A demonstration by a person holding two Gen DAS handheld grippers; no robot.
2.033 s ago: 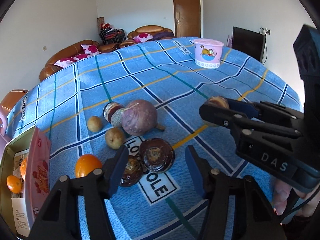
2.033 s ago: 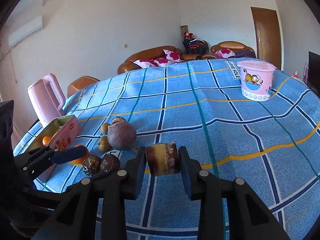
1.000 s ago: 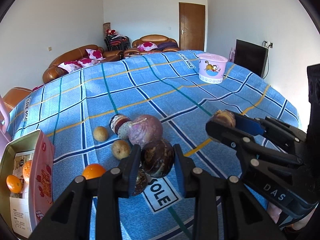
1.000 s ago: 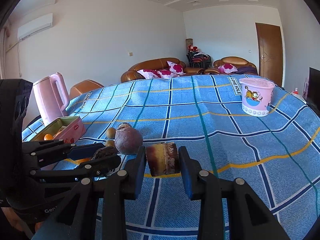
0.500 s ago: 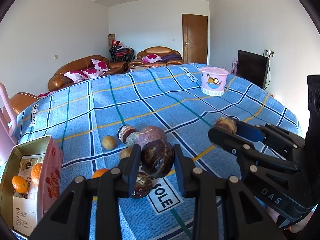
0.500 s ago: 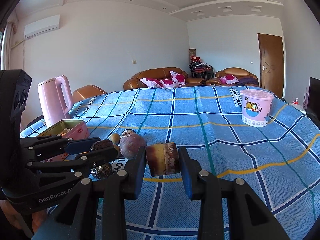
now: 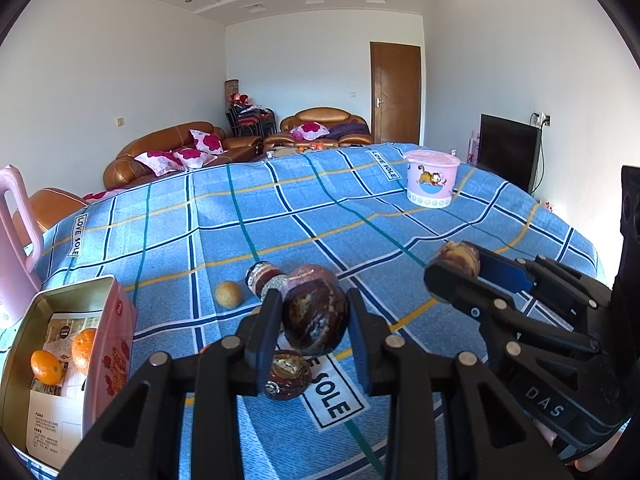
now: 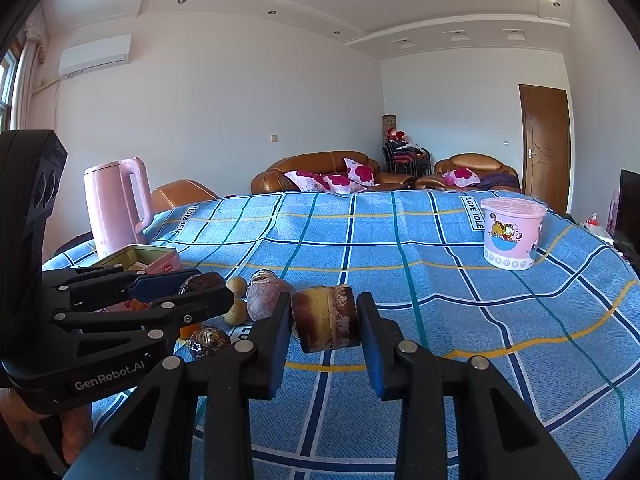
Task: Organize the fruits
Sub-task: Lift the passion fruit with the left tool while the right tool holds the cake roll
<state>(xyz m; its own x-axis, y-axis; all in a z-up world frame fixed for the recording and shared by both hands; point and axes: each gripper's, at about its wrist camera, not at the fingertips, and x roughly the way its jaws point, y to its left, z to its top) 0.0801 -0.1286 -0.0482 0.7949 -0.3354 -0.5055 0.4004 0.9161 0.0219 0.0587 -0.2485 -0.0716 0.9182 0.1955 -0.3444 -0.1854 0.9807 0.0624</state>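
The left gripper (image 7: 313, 322) clamps one glossy dark-brown round fruit (image 7: 315, 320) above the blue checked cloth (image 7: 200, 240); the right gripper (image 8: 324, 322) clamps one brown cylindrical chunk (image 8: 325, 322). Two oranges (image 7: 46, 367) lie in one pink tin box (image 7: 108, 344).

Black tool (image 7: 312, 332) – silver screws, blue pads (image 8: 370, 344) – marked "GenRobot.AI"

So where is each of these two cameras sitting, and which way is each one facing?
Left wrist: on the left gripper, looking along its fingers over the blue tablecloth; it clamps a dark fruit, right gripper alongside.
Right wrist: on the right gripper, facing the sofa; it clamps a brown chunk, left gripper and a hand alongside.
Shared: pink tub, both grippers.
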